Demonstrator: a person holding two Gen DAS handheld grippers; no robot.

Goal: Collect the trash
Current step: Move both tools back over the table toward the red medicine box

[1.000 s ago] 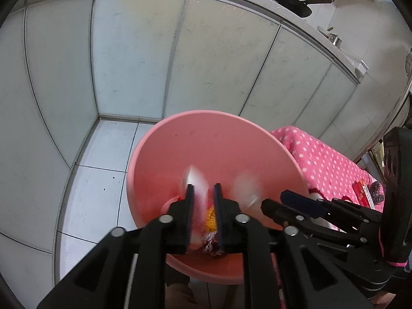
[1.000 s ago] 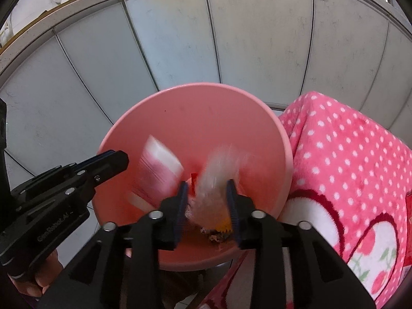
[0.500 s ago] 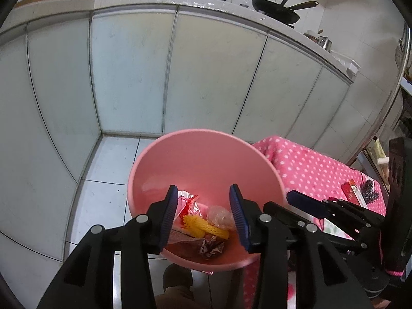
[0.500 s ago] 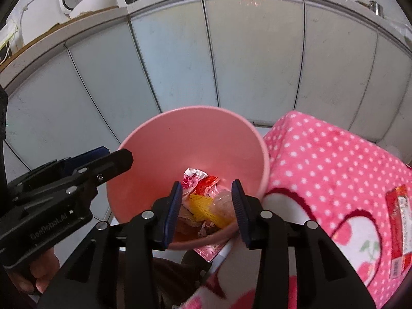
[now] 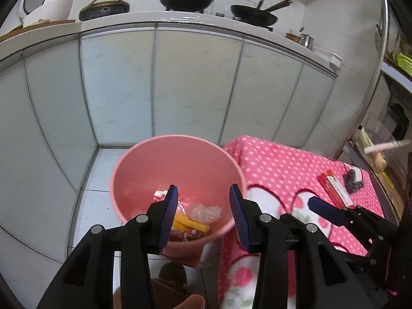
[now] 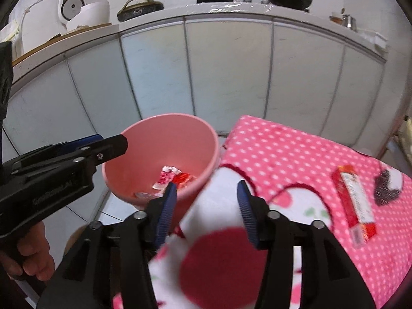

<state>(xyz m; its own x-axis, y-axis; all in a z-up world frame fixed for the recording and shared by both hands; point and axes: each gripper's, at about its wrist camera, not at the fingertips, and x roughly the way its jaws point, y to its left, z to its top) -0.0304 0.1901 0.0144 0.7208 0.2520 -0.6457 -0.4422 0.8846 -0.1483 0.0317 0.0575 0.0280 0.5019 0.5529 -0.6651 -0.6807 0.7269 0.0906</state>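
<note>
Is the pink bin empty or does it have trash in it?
Not empty: the pink bin holds wrappers at its bottom, well below the rim.

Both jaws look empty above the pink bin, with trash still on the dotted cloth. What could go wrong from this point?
1. The red wrapper lies flat on the soft pink cloth, so the right gripper may pinch fabric along with it.
2. The pink bin stands tight against the cloth's edge; dragging the cloth might tip it.
3. The dark scrap near the cloth's far edge could be overlooked.
</note>
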